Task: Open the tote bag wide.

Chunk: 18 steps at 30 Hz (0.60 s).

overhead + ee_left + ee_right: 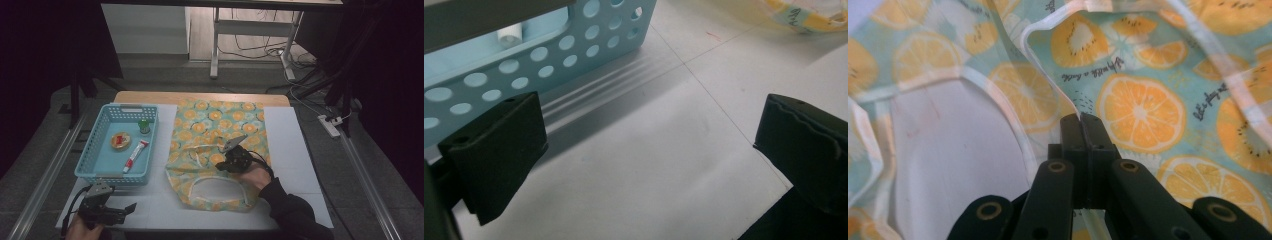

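Note:
A cloth (pixel 220 130) printed with orange slices lies flat on the white mat, with a white-trimmed opening at its near end. My right gripper (pixel 223 161) rests on it near the middle. In the right gripper view its jaws (pixel 1081 120) are shut on the cloth's white-trimmed edge (pixel 1048 85), with the printed cloth (pixel 1143 105) spread behind. My left gripper (pixel 131 208) sits low at the table's near left corner, pointing right. In the left gripper view it (pixel 649 135) stands open over bare mat, with nothing between its pads (pixel 499 150).
A light blue perforated basket (pixel 87 150) stands at the left and holds a small green-capped bottle (pixel 144 126), a round red and yellow item (pixel 120 140) and a red and white tube (pixel 135 155). Its wall (pixel 549 60) is close beyond my left gripper. White mat (pixel 295 150) shows right of the cloth.

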Each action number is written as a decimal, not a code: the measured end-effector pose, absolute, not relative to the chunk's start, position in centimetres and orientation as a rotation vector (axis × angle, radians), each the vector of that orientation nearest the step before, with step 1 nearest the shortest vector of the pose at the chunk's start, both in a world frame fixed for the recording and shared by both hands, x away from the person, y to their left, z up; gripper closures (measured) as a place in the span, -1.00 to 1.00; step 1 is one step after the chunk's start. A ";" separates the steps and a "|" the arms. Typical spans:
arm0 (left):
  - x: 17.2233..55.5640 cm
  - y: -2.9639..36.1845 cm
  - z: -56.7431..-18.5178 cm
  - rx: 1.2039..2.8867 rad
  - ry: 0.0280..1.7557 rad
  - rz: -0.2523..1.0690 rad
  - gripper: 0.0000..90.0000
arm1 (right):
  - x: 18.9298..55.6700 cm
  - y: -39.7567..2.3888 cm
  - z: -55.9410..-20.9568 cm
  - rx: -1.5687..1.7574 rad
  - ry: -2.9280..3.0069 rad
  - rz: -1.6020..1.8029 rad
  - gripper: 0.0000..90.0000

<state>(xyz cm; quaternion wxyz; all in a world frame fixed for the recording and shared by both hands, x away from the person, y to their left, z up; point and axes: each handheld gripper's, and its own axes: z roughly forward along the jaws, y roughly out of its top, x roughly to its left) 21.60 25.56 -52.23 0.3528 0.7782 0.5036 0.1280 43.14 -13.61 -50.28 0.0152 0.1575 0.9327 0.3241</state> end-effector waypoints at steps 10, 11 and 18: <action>21.6 25.6 -52.2 2.014 1.307 0.329 -0.99 | 43.8 -13.7 -47.8 0.504 2.840 1.103 1.00; 21.6 25.6 -52.2 2.015 1.308 0.329 -0.99 | 43.8 -13.7 -47.6 0.500 2.836 1.107 1.00; 21.6 25.6 -52.2 2.013 1.309 0.327 -0.99 | 44.7 -13.5 -45.4 0.514 2.761 1.215 1.00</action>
